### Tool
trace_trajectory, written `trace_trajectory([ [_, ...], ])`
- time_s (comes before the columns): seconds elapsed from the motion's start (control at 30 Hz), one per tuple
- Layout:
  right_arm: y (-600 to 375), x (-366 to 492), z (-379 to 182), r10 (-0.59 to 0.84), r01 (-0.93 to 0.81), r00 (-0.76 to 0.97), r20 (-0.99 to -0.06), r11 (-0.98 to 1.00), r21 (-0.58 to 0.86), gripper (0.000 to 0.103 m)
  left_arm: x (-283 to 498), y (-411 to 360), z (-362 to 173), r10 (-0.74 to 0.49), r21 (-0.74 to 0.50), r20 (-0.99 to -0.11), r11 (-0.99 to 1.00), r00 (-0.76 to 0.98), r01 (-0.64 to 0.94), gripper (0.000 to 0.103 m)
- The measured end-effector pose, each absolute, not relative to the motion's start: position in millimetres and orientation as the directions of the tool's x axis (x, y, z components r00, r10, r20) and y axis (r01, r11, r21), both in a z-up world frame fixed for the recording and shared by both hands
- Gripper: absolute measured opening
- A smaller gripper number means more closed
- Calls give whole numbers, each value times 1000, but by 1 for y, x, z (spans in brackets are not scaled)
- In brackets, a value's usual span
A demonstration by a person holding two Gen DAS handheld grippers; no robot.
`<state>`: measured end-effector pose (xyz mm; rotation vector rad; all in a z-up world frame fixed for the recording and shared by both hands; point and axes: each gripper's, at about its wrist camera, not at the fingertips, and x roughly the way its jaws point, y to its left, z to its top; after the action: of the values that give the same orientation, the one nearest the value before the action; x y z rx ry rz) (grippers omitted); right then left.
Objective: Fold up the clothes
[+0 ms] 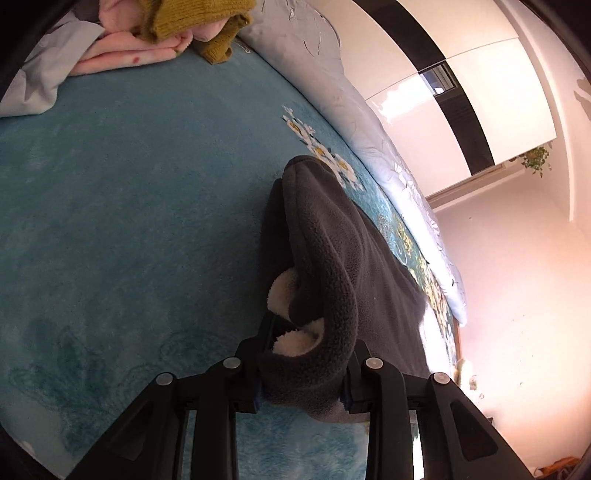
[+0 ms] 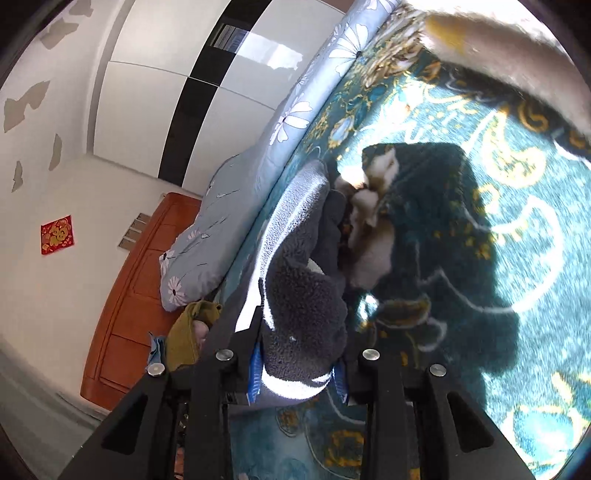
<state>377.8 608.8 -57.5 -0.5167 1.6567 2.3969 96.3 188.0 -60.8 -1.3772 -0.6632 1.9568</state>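
A dark grey fleece garment (image 1: 325, 254) with cream lining lies bunched on the teal blanket (image 1: 129, 221) of a bed. My left gripper (image 1: 303, 387) is shut on one end of it, the fabric bulging between the fingers. In the right wrist view my right gripper (image 2: 299, 373) is shut on another part of the same grey fleece (image 2: 303, 306), whose cream lining (image 2: 365, 221) shows further out. The fabric hides both pairs of fingertips.
A pile of mustard knit (image 1: 192, 18) and pink cloth (image 1: 125, 59) lies at the far end of the bed. A light blue floral quilt (image 1: 369, 129) runs along the bed's edge by a glossy white wardrobe (image 1: 461, 74). An orange wooden cabinet (image 2: 136, 288) stands beyond.
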Motion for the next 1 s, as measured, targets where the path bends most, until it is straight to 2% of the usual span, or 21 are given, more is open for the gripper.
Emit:
trace_trajectory([
  [0.13, 610, 381, -69, -41, -332, -931, -363, -318, 888, 34, 94, 186, -66, 755, -717, -614, -656, -232, -235, 40],
  [0.23, 613, 381, -69, -47, -342, -926, -375, -323, 883, 41, 94, 176, -63, 759, -720, -604, -651, -244, -241, 47],
  [0.33, 616, 385, -64, -40, -357, -918, -395, -356, 864, 55, 90, 159, -54, 735, -687, -614, -677, -288, -262, 61],
  [0.4, 618, 390, -57, -20, -356, -917, -399, -410, 840, 74, 84, 153, -47, 717, -656, -625, -697, -307, -291, 72],
  [0.6, 631, 371, -57, -102, -335, -898, -427, -469, 817, 76, 44, 189, -51, 714, -612, -682, -675, -158, -411, 73],
  [0.73, 636, 342, -56, -204, -279, -883, -424, -499, 820, 76, 29, 219, -60, 732, -639, -681, -601, -8, -480, 76],
  [0.87, 641, 317, -57, -288, -262, -833, -473, -548, 794, 76, 21, 245, -70, 703, -645, -697, -531, 139, -550, 76],
  [1.0, 643, 300, -58, -345, -242, -797, -496, -570, 785, 78, 11, 252, -78, 686, -672, -693, -506, 221, -540, 81],
])
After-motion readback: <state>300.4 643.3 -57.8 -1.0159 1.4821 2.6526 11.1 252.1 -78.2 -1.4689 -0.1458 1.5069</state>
